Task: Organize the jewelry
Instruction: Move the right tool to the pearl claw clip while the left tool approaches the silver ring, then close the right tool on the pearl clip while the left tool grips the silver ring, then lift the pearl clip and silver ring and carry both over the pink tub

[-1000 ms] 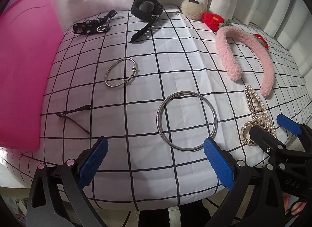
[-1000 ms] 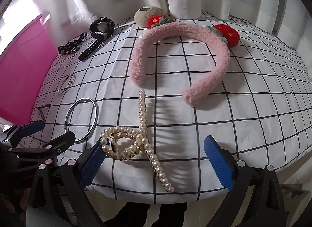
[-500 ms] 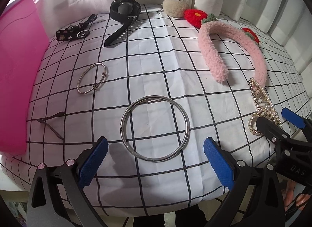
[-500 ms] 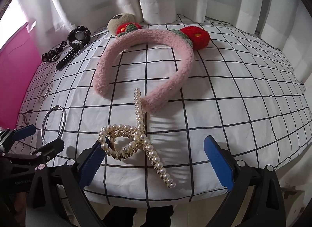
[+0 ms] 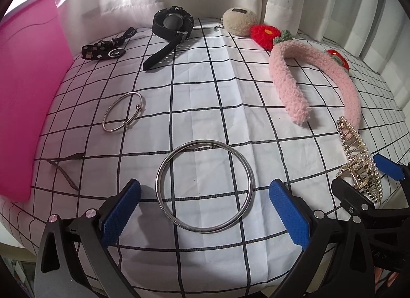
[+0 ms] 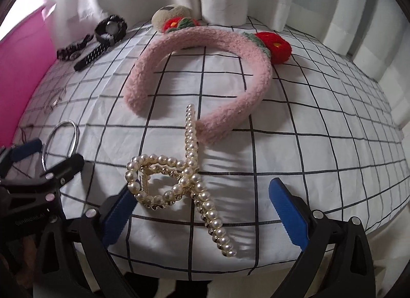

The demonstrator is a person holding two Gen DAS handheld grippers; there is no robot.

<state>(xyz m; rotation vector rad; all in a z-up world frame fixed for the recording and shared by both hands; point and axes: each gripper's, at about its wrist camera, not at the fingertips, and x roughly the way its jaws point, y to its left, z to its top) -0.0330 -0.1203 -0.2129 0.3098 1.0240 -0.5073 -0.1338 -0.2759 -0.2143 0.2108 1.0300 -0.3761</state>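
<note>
jewelry lies spread in the open on the checked worktop (image 5: 210, 108), each piece apart so a tool can reach it. left tool (image 5: 205, 203), fingers spread and empty, straddles the large silver ring (image 5: 205, 180), probably to lift it. right tool (image 6: 202, 208), also spread, frames the near pearl hair claw (image 6: 184, 170), just touching the pink headband (image 6: 205, 72) beyond.

On the desk (image 5: 205, 72), the large ring (image 5: 205, 186) lies nearest, between the wide-apart fingers of the left hand-held gripper (image 5: 205, 214). The small bangle (image 5: 123, 112) lies farther off to its left, a thin cord (image 5: 64, 167) near the left edge. The watch (image 5: 170, 29) and studded strap (image 5: 102, 49) lie at the far side. The headband (image 6: 205, 72) lies to the right, the pearl clip (image 6: 184, 177) nearer, touching its near end, between the parted fingers of the right hand-held gripper (image 6: 205, 214).
</note>
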